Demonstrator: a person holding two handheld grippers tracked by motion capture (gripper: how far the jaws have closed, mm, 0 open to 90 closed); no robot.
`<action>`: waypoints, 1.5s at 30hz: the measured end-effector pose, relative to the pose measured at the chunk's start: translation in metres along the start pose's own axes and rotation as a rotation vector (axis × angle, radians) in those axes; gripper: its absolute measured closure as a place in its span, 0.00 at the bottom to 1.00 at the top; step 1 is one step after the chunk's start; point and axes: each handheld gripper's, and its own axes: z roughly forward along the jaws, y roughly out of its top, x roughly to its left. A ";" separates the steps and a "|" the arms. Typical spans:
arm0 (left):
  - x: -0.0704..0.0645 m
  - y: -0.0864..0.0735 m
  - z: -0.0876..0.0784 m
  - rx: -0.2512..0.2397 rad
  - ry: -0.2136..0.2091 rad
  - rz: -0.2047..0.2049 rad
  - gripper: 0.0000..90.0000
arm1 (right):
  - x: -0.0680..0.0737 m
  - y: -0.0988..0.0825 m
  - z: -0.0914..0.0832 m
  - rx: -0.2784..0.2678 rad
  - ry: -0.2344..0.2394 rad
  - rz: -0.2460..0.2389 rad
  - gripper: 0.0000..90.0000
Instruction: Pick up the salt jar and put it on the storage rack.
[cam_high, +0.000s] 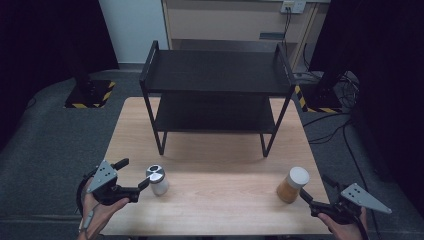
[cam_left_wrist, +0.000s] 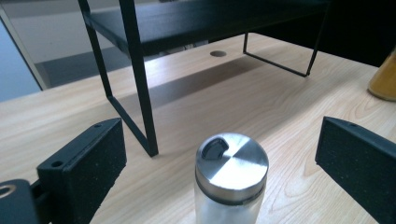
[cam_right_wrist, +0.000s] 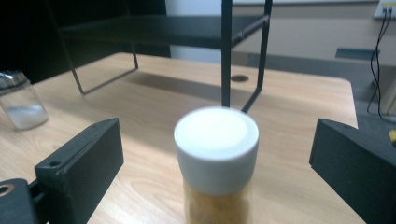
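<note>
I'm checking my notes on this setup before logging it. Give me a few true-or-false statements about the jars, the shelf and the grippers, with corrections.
1. The left gripper is open with the metal-lidded shaker jar between its jaws. True.
2. The white-lidded spice jar stands on the black shelf rack. False: it stands on the wooden table, in front of the rack.
3. The right gripper is shut on the spice jar. False: its jaws are open, apart from the jar.
4. Both shelves of the rack are bare. True.
5. The spice jar's contents are orange-brown. True.

text: none legible | labels: none on either jar | signs: none readable
</note>
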 end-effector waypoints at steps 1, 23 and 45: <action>0.000 0.002 -0.002 -0.001 -0.004 -0.005 0.01 | -0.001 0.001 0.001 0.011 0.005 0.002 0.04; 0.047 0.106 -0.044 0.128 -0.168 0.152 0.00 | 0.006 0.000 -0.002 -0.005 -0.017 -0.004 0.04; 0.063 0.092 -0.018 0.271 -0.154 0.140 0.03 | 0.008 -0.002 -0.007 -0.032 -0.040 0.003 0.04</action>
